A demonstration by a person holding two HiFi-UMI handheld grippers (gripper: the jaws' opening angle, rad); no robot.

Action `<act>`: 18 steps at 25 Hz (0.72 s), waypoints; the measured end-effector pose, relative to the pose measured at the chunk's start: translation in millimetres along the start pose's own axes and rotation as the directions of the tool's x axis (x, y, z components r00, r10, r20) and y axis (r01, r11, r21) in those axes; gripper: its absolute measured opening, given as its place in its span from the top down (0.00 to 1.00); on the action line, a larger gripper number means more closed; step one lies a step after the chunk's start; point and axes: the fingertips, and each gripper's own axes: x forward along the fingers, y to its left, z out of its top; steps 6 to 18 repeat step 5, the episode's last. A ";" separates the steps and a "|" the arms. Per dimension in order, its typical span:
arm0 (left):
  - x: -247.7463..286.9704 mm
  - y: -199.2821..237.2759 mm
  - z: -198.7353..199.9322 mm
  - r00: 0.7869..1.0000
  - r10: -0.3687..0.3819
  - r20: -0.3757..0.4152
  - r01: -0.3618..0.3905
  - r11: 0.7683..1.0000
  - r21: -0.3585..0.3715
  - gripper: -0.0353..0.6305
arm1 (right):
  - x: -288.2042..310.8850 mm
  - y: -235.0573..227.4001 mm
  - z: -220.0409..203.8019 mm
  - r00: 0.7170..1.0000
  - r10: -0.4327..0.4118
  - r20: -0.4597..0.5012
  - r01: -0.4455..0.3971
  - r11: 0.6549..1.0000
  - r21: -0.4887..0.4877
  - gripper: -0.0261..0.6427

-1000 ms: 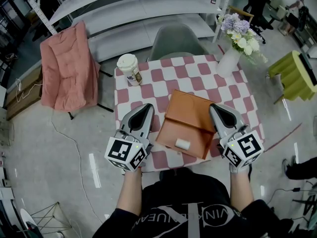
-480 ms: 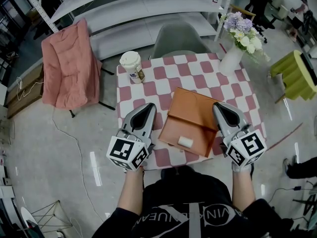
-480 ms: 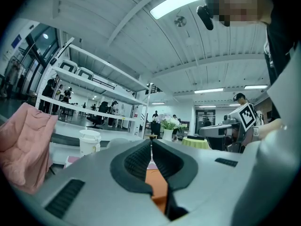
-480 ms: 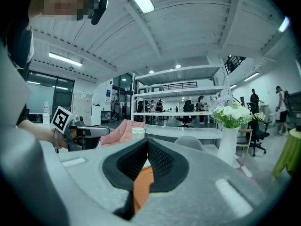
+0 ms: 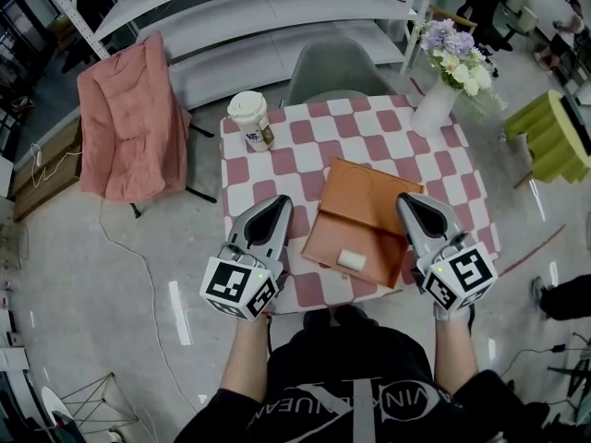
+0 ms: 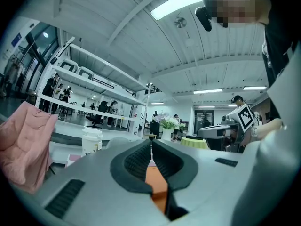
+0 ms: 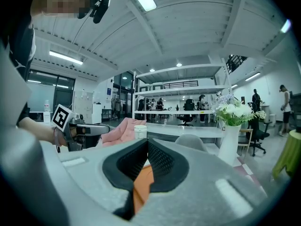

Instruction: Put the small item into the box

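On tabletop [image 5: 314, 141]: small item [image 5: 351, 260] on box [image 5: 367, 212].
Your left gripper [image 5: 276, 202] at 9 o'clock and right gripper [image 5: 407, 201] at 3 o'clock are closed, empty.

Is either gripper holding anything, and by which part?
Nothing is held. The left gripper and right gripper are both shut and empty, either side of the orange box; the small white item lies untouched on its near part.
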 end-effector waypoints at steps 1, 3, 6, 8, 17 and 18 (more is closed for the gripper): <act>-1.0 0.1 -0.9 1.000 -0.003 0.000 0.003 1.000 0.000 0.92 | 0.5 1.9 -0.8 1.000 0.000 0.000 0.000 1.000 -0.001 0.95; -3.0 0.8 -3.2 1.000 -0.009 -0.002 0.009 1.000 0.000 0.92 | 1.7 6.0 -3.0 1.000 -0.001 -0.003 0.001 1.000 -0.002 0.95; -5.3 1.8 -5.9 1.000 -0.015 -0.004 0.015 1.000 0.001 0.92 | 3.0 10.3 -5.4 1.000 -0.002 -0.005 0.002 1.000 -0.003 0.95; -5.3 1.8 -5.9 1.000 -0.015 -0.004 0.015 1.000 0.001 0.92 | 3.0 10.3 -5.4 1.000 -0.002 -0.005 0.002 1.000 -0.003 0.95; -5.3 1.8 -5.9 1.000 -0.015 -0.004 0.015 1.000 0.001 0.92 | 3.0 10.3 -5.4 1.000 -0.002 -0.005 0.002 1.000 -0.003 0.95; -5.3 1.8 -5.9 1.000 -0.015 -0.004 0.015 1.000 0.001 0.92 | 3.0 10.3 -5.4 1.000 -0.002 -0.005 0.002 1.000 -0.003 0.95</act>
